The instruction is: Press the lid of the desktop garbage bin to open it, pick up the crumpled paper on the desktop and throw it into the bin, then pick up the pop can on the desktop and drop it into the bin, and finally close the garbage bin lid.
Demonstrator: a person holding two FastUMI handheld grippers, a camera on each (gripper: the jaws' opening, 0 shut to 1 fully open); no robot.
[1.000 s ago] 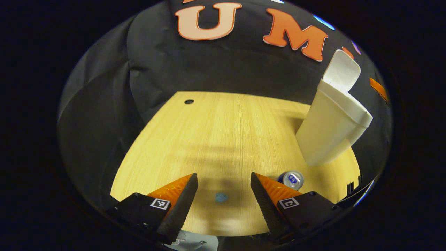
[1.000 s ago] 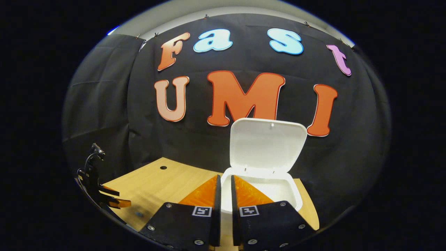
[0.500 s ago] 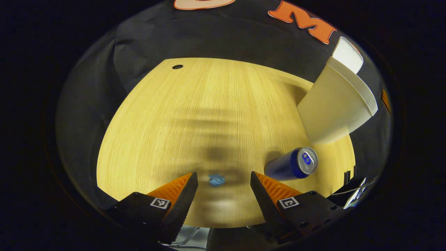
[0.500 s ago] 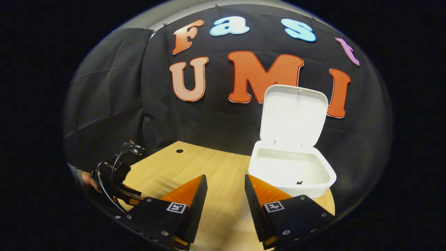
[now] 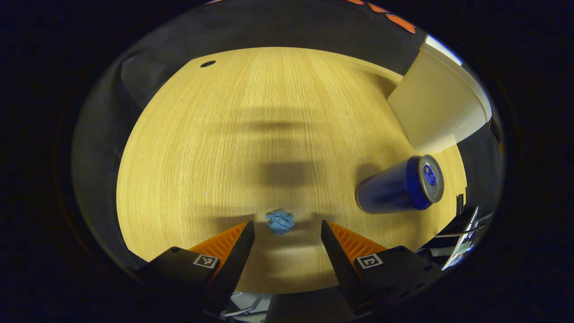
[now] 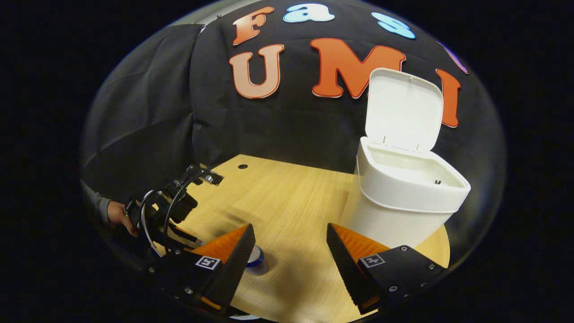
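Bin (image 6: 403, 197) lid (image 6: 403, 110) up. Crumpled paper (image 5: 280, 221) on desktop (image 5: 269, 134) just ahead of left gripper (image 5: 283, 242), jaws wide. Pop can (image 5: 399, 185) upright near bin. Right gripper (image 6: 289, 249) jaws wide, empty. Step: paper pickup; next, straddle paper, pinch gently.

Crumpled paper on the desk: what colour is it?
Light blue. The crumpled paper shows best in the left gripper view, lying on the wooden desk.
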